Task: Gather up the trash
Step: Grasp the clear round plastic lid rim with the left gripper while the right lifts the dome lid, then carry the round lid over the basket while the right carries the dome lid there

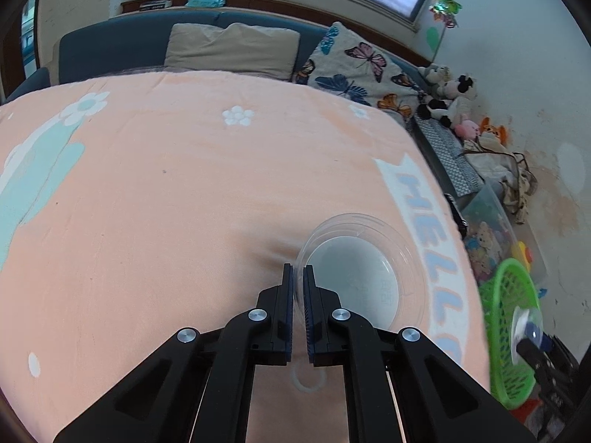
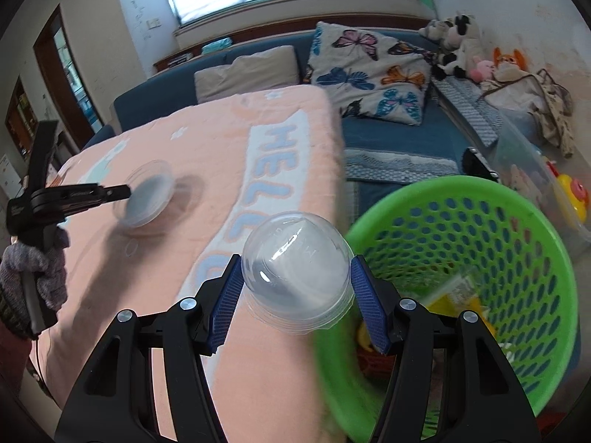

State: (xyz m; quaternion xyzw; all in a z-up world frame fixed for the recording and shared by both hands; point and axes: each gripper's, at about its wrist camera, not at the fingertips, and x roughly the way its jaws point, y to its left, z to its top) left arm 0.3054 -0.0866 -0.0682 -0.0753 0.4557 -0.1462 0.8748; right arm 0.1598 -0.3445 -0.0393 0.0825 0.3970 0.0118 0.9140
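Left gripper (image 1: 298, 277) clamped narrow on the near rim of a clear plastic bowl (image 1: 364, 269), one finger inside the wall, one outside, bowl resting on or barely lifted off the peach "HELLO" blanket (image 1: 184, 192); cannot tell which. Right gripper (image 2: 295, 291) spread about halfway, pads (image 2: 225, 295) pressing both sides of a clear dome lid (image 2: 295, 258) held dome-up, just at the edge of the bed beside the green mesh basket (image 2: 517, 258). Risks, as a judgement: thin rim pinched at one point only, so likely to flex, pivot or slide out if swung fast toward the basket; slick curved dome gripped on sloping sides, so liable to squirt upward or drop onto the blanket or floor if released before clearing the basket rim; both tools heading for the same opening, so a possible clash over the basket. Right wrist view alone shows the basket's inside, with yellow and orange trash already at the bottom, plus the gloved hand (image 2: 33, 277) carrying the left tool and the bowl's shadow on the blanket. Left wrist view alone shows the pinch on the rim close up and faint print on the bowl's base; there the basket (image 1: 509, 332) appears only at the far right edge, with the dome lid (image 1: 528, 326) small and blurred in front of it.
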